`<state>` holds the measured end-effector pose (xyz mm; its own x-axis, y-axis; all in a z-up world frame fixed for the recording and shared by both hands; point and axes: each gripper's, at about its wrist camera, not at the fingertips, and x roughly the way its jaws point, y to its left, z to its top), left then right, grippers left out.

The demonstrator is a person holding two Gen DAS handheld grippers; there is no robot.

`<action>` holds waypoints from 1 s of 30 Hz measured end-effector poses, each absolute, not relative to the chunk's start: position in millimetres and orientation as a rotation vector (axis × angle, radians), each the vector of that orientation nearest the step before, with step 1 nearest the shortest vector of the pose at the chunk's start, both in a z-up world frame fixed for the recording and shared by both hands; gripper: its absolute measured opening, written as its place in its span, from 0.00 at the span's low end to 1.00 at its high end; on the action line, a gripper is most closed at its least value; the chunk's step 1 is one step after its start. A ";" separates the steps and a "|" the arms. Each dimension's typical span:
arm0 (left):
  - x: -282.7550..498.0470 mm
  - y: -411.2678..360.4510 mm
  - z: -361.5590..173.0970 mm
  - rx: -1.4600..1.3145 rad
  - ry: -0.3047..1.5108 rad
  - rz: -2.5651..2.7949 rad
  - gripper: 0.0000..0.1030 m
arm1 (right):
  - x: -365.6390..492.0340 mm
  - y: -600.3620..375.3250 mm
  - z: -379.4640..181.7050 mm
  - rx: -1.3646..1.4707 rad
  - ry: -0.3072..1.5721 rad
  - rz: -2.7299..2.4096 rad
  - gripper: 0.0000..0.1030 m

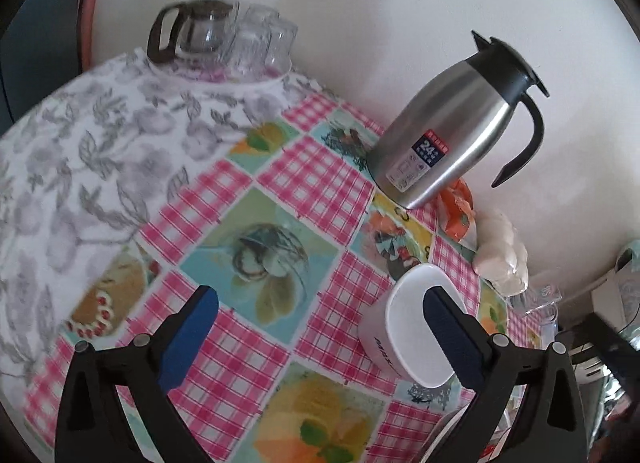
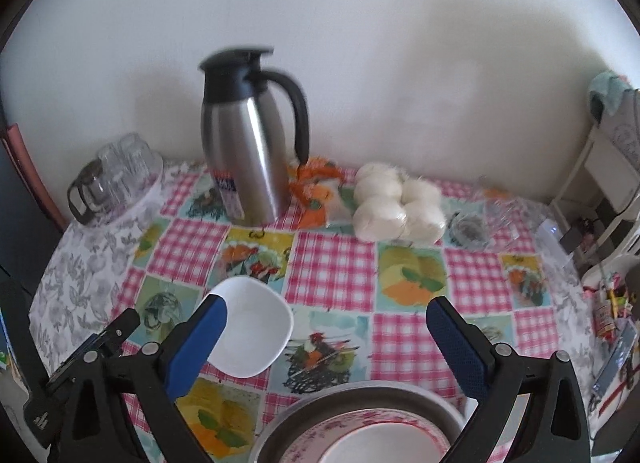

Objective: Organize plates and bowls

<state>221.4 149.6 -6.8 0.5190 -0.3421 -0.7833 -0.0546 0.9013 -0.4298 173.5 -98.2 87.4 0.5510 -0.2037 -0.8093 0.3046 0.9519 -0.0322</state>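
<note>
On the left wrist view we see, farthest left, a glass coffee pot [image 1: 192, 33] with upturned glasses [image 1: 262, 43] beside it on the grey floral cloth [image 1: 80, 151]. Further right stands the steel thermos jug [image 1: 452, 131], its label facing us, then an orange packet [image 1: 458, 209] and a bag of white rolls [image 1: 502, 259]. Our left claw [image 1: 320, 337] stands wide, its blue pads holding nothing. The white bowl [image 1: 404, 327] sits on the checked desk [image 1: 316, 179] just behind the right-hand finger [image 1: 454, 337], which hides part of its rim; this view shows its outer wall with dark lettering (too blurred to read), and the mouth looks tipped toward the camera, though whether the bowl truly tilts we cannot tell.

The right wrist view gives what the other does not: we look down into the bowl [image 2: 252, 327], a rounded square sitting upright with its mouth up, one corner pointing toward the jug [image 2: 250, 143]. It lies partly behind the left finger [image 2: 198, 343] of our right claw [image 2: 326, 345], also wide and bare, with the other claw's black frame just to its left. Below, between the fingers, a grey tray [image 2: 360, 397] carries a pink-flowered plate [image 2: 316, 435] with a white plate [image 2: 384, 443] on it. Behind are the rolls [image 2: 398, 209], and at far right a white shelf [image 2: 596, 183].
</note>
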 end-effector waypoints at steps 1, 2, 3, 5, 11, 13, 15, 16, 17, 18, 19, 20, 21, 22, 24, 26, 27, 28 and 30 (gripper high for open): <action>221.8 146.9 -8.1 -0.432 1.023 -0.185 0.99 | 177.6 -97.2 79.7 0.127 0.961 -0.299 0.92; 223.0 143.9 -10.3 -0.430 1.029 -0.190 0.99 | 180.5 -96.9 73.5 0.136 0.978 -0.299 0.90; 223.8 141.2 -12.2 -0.429 1.037 -0.190 0.99 | 184.3 -95.9 65.6 0.147 0.998 -0.300 0.86; 225.9 135.6 -17.4 -0.431 1.058 -0.193 0.99 | 190.8 -93.6 51.8 0.162 1.031 -0.299 0.84; 230.2 116.6 -34.3 -0.415 1.109 -0.225 0.83 | 205.9 -87.5 2.1 0.226 1.135 -0.280 0.63; 231.3 112.4 -39.2 -0.413 1.121 -0.230 0.79 | 209.0 -86.5 -10.6 0.236 1.162 -0.283 0.56; 232.9 109.4 -44.2 -0.411 1.128 -0.229 0.76 | 210.4 -87.0 -20.4 0.244 1.180 -0.297 0.51; 233.7 108.6 -45.9 -0.410 1.130 -0.230 0.73 | 211.5 -87.8 -24.1 0.250 1.186 -0.301 0.47; 234.7 107.6 -47.8 -0.410 1.134 -0.233 0.70 | 212.8 -88.6 -28.0 0.256 1.193 -0.301 0.45; 235.6 106.7 -49.4 -0.408 1.137 -0.236 0.69 | 213.6 -89.4 -31.5 0.260 1.200 -0.300 0.40; 236.7 105.7 -51.2 -0.406 1.141 -0.239 0.66 | 214.0 -90.0 -34.4 0.263 1.205 -0.299 0.36; 237.8 104.5 -52.9 -0.406 1.145 -0.242 0.63 | 215.0 -90.6 -37.0 0.264 1.210 -0.295 0.35; 238.5 103.5 -54.4 -0.410 1.150 -0.246 0.61 | 215.8 -90.6 -39.5 0.264 1.215 -0.287 0.33; 238.9 102.8 -55.5 -0.415 1.152 -0.252 0.57 | 216.8 -90.6 -41.2 0.264 1.219 -0.282 0.30; 239.8 100.6 -57.7 -0.424 1.160 -0.272 0.51 | 217.8 -89.9 -46.5 0.265 1.232 -0.270 0.26; 240.0 97.3 -59.6 -0.423 1.168 -0.284 0.46 | 217.8 -88.4 -49.7 0.270 1.237 -0.256 0.22; 239.9 96.1 -60.5 -0.423 1.172 -0.289 0.44 | 217.6 -86.5 -49.6 0.268 1.235 -0.248 0.18; 239.8 95.2 -61.3 -0.423 1.175 -0.295 0.41 | 218.3 -84.5 -49.5 0.256 1.236 -0.248 0.17; 239.4 94.6 -62.1 -0.417 1.184 -0.296 0.39 | 218.3 -80.7 -49.9 0.235 1.240 -0.242 0.17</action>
<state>239.4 94.6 -62.1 0.3526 -0.4347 -0.8286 0.0055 0.8865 -0.4627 218.3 -80.7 -49.9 0.3054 -0.0542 -0.9507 0.3074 0.9505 0.0446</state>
